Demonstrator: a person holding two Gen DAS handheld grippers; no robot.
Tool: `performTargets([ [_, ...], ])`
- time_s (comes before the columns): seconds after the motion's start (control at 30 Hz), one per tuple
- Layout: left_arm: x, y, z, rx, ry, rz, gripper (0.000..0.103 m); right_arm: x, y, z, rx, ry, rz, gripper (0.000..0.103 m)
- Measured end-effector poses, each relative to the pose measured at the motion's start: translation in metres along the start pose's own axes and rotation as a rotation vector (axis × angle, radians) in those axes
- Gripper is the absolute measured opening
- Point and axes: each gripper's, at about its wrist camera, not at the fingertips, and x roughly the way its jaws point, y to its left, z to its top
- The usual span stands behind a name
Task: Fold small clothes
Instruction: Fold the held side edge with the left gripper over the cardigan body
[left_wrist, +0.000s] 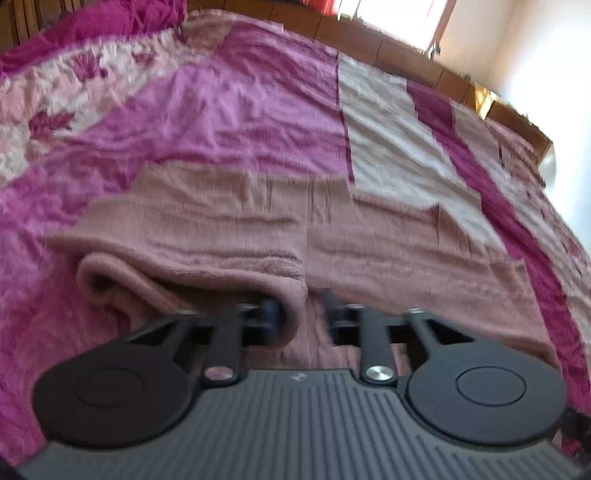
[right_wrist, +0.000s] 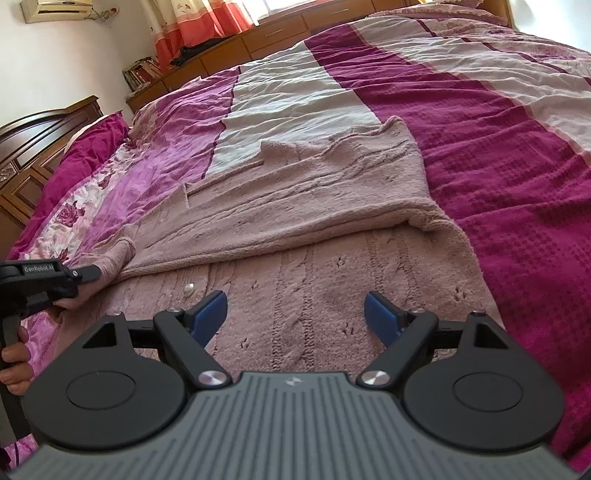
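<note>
A dusty-pink knitted sweater (right_wrist: 295, 206) lies on the bed, its far part folded over the near part. My right gripper (right_wrist: 295, 314) is open and empty, just above the near knit with a pearl button (right_wrist: 189, 288). In the left wrist view the sweater (left_wrist: 229, 218) lies across the middle, and its rolled edge (left_wrist: 291, 306) hangs over the left finger. My left gripper (left_wrist: 301, 314) has a gap between the fingers. It also shows in the right wrist view (right_wrist: 88, 273), its tip at the sweater's left edge.
The bed cover (right_wrist: 498, 155) is magenta, pink and cream, with a floral band at the left. A dark wooden headboard (right_wrist: 40, 140) stands at the left. A wooden cabinet run (right_wrist: 258, 37) and curtains line the far wall.
</note>
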Motion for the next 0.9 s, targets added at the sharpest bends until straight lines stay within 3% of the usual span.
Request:
performTargets([
  [0.03, -0.001, -0.001, -0.002, 0.014, 0.009, 0.006, 0.053, 0.001, 0.000, 0.000, -0.001, 0.001, 0.001, 0.086],
  [0.23, -0.016, -0.004, -0.017, 0.113, 0.027, 0.034, 0.061, 0.002, 0.004, 0.000, -0.011, 0.011, 0.009, 0.086],
  [0.43, -0.039, -0.002, -0.024, 0.173, 0.015, 0.083, 0.063, 0.002, 0.013, -0.002, -0.030, 0.034, 0.032, 0.086],
  [0.73, -0.062, 0.034, -0.023, 0.075, -0.035, 0.180, 0.063, 0.004, 0.032, -0.004, -0.072, 0.070, 0.064, 0.086],
  [0.9, -0.060, 0.061, -0.026, 0.004, -0.025, 0.239, 0.063, 0.012, 0.052, 0.005, -0.103, 0.126, 0.131, 0.086],
])
